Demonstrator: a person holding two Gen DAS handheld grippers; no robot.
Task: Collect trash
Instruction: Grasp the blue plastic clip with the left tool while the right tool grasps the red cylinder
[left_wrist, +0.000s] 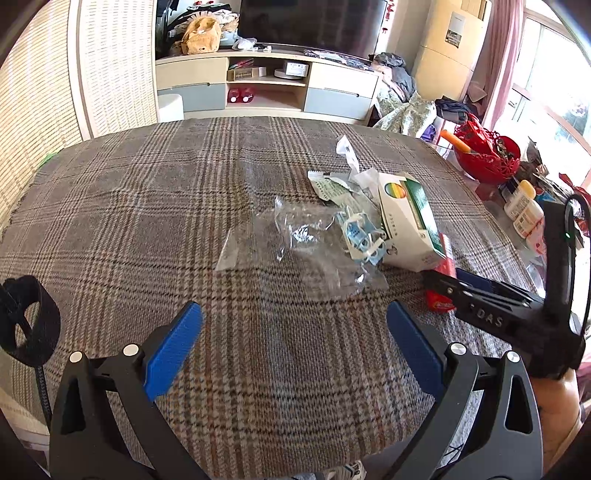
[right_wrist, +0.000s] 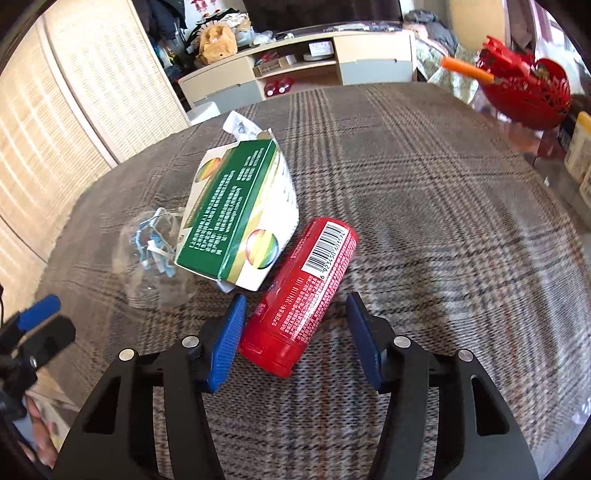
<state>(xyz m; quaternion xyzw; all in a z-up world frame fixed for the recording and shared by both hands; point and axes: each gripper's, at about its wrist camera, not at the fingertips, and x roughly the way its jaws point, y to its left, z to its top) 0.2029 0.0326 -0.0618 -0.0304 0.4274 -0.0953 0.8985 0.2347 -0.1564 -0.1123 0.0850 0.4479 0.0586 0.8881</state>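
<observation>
Trash lies on a plaid tablecloth (left_wrist: 147, 221). A clear plastic bag (left_wrist: 306, 240) holds a blue and white mask (left_wrist: 360, 236). Beside it are a green and white carton (left_wrist: 406, 221), white wrappers (left_wrist: 332, 184) and a red tube (right_wrist: 306, 291). My left gripper (left_wrist: 295, 343) is open and empty, short of the bag. My right gripper (right_wrist: 295, 332) is open, its fingers on either side of the red tube's near end, not closed on it. The carton (right_wrist: 240, 218) leans against the tube. The right gripper also shows in the left wrist view (left_wrist: 480, 299).
A red basket (left_wrist: 487, 155) with an orange stick and several small bottles (left_wrist: 521, 210) stand at the table's right edge. A TV cabinet (left_wrist: 266, 85) and a clothes pile lie beyond the table. A slatted wall is at the left.
</observation>
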